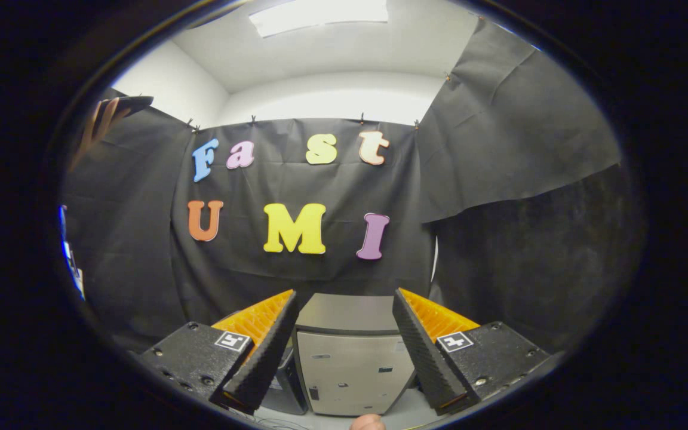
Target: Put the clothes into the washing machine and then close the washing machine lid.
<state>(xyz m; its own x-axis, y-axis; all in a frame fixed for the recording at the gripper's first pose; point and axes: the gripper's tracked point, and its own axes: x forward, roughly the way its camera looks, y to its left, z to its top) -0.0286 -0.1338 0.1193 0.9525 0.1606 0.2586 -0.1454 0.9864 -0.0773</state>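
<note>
Between the two fingers of our claw [344, 358], and some way beyond them, stands the washing machine [351, 370], a pale boxy unit with a flat grey top, set against the black cloth wall [314, 275] of the booth. The claw is spread wide and holds nothing; both fingers stand clear of everything in front of them. We see the machine's lid [347, 313] lying flat and level on top, so it looks closed from here. We cannot find any clothes: whether they are inside the drum already or lying somewhere below the fingers, we cannot tell. So the scene fits both a machine waiting to be loaded and one loaded and shut.

What worries us is the height and tilt of the claw. It points more at the far wall than down at the machine, so any approach to the lid would have to drop and tip forward, and a fast drop could knock a finger against the near top edge or slide off the smooth grey surface. Something small and rounded [366, 422] shows just below the machine's front, at the near edge; we judge it may be part of the person, though it is too cut off to be sure, and it would sit in the path of a low approach. To the far left, a hand [100, 122] is raised by the cloth, well apart from us.
</note>
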